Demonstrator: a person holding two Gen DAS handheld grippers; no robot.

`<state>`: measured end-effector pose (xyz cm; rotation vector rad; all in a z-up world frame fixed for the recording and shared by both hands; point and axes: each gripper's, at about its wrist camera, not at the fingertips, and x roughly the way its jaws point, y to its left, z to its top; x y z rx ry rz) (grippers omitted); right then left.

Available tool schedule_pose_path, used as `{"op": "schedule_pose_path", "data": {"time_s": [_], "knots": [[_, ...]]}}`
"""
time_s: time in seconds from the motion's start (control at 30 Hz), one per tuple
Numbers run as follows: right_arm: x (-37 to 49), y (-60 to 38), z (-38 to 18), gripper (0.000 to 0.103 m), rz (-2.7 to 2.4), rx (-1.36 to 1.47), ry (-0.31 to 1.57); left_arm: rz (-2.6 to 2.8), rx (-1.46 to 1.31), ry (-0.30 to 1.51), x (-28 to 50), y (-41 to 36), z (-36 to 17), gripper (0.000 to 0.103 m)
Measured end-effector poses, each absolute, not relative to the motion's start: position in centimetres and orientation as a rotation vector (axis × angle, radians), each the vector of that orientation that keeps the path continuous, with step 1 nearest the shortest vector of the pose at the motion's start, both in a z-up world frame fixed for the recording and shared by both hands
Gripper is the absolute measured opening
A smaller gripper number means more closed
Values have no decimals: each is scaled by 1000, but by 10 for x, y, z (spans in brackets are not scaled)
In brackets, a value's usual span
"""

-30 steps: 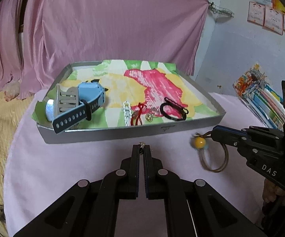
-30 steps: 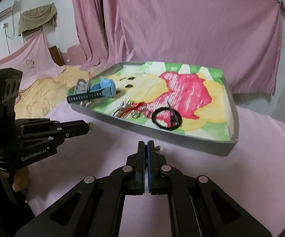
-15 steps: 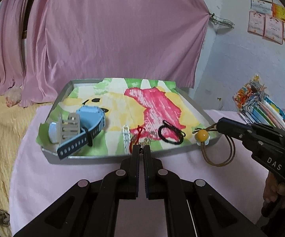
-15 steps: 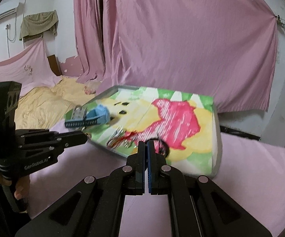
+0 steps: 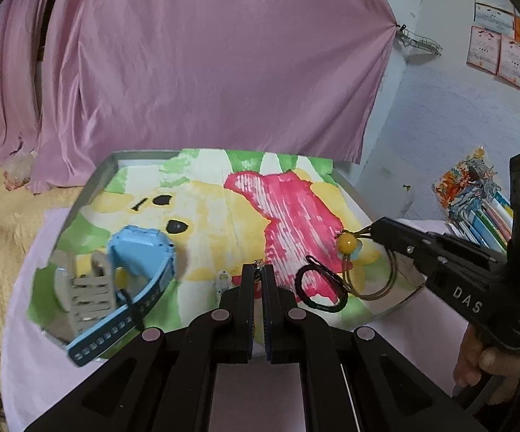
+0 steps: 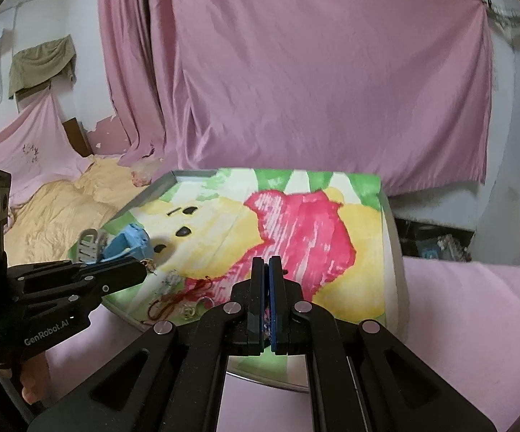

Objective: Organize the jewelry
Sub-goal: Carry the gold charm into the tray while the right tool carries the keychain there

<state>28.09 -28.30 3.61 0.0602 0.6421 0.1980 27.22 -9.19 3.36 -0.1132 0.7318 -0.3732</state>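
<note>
step: carrying to tray | right tongs (image 5: 371, 229) pinching hair tie with yellow bead (image 5: 346, 241), mid-right of frame over tray (image 5: 94, 183) | left tongs (image 5: 258, 270) pinching tiny metal charm (image 5: 258, 262) | next: lower, open, drop beside black band (image 5: 319, 289)

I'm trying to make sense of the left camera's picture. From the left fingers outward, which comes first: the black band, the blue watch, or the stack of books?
1. Black band: in the tray, just right of the left fingers.
2. Blue watch: in the tray, further off on the left side.
3. Stack of books: outside the tray, far right.
</note>
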Motion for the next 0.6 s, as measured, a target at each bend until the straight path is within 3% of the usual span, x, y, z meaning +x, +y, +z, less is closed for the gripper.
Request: {"op": "schedule_pose_path", "data": {"time_s": [0.6], "knots": [[294,-288,-1,3,191,116,751,-337,-104,845,292,-98,6,4]]}}
